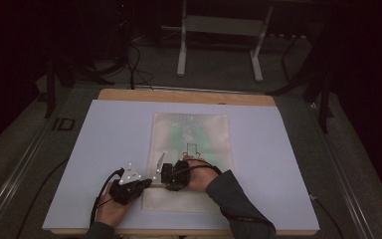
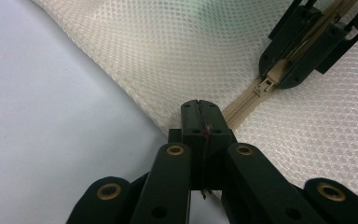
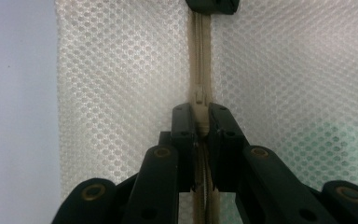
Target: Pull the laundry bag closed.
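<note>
On table [image 1: 278, 164], mesh bag [image 1: 191, 144] lies flat w/ zipper [image 3: 199, 60] near its front edge. Left gripper [image 2: 198, 112] clamped on bag's edge by zipper end. Right gripper [image 3: 200, 122] pinches zipper pull [image 3: 199, 112], just beside left one.

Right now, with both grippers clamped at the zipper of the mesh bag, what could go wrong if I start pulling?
1. The right gripper pinches only the small zipper pull, so it could slip off.
2. The left gripper grips the mesh bag by its edge at the zipper's end; the bag could bunch or slide on the table.
</note>
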A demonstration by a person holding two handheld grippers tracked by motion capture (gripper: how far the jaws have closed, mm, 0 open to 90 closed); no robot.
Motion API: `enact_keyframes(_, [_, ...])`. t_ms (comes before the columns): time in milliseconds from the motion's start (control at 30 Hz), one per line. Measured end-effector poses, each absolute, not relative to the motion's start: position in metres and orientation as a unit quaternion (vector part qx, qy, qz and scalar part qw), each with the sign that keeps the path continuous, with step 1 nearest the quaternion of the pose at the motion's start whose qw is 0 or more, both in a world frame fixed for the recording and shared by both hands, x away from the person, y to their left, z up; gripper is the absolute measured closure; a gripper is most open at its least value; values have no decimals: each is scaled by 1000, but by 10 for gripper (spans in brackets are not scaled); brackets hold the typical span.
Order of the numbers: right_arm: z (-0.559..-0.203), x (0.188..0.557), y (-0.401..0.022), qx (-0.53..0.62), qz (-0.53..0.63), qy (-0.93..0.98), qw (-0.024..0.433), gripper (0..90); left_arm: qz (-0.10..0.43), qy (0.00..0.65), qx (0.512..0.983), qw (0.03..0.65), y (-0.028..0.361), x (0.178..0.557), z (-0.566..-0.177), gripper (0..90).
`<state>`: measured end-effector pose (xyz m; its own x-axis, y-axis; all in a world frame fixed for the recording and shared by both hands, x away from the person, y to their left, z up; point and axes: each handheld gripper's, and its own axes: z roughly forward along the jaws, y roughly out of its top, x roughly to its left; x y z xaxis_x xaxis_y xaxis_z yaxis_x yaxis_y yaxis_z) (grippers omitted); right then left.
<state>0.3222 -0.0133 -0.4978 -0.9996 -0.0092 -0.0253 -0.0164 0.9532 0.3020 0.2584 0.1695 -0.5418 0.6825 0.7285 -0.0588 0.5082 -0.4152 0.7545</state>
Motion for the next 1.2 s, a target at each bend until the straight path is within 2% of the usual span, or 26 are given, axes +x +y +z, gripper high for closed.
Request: enact_keyframes(1200, [-496,322,-25,-10,149,989,13,821,139,374,829,393,170,258,-542,896])
